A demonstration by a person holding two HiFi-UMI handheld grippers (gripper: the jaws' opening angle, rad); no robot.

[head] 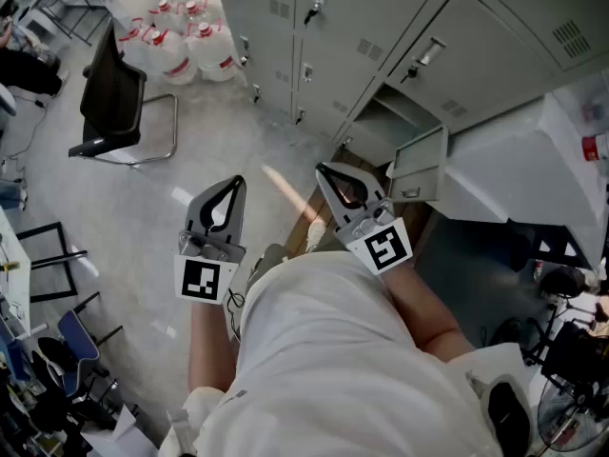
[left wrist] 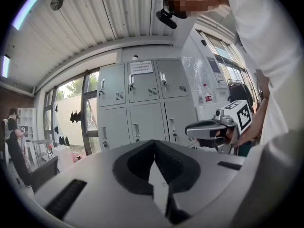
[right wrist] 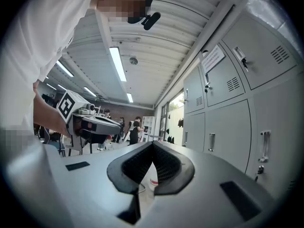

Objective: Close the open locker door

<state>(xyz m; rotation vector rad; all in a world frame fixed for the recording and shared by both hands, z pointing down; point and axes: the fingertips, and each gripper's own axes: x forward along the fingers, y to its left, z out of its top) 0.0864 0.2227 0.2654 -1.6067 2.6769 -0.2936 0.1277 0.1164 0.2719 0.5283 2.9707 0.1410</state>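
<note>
A: Way to the open locker door point(head: 420, 166)?
B: Bare floor point(head: 219, 150) ahead of it. A white machine point(head: 519, 174) crowds its right side.
A: Left?
B: Black chair point(head: 112, 98) and water jugs point(head: 190, 41), well apart from it.

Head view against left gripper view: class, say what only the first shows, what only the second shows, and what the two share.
Only the head view: the open locker door, swung out from the bottom row, seen from above near the right gripper.
Only the left gripper view: the ribbed ceiling, a paper notice on an upper locker, and a close look at the left gripper, jaws together with nothing between them.
Both: the bank of grey lockers and the right gripper with its marker cube.
</note>
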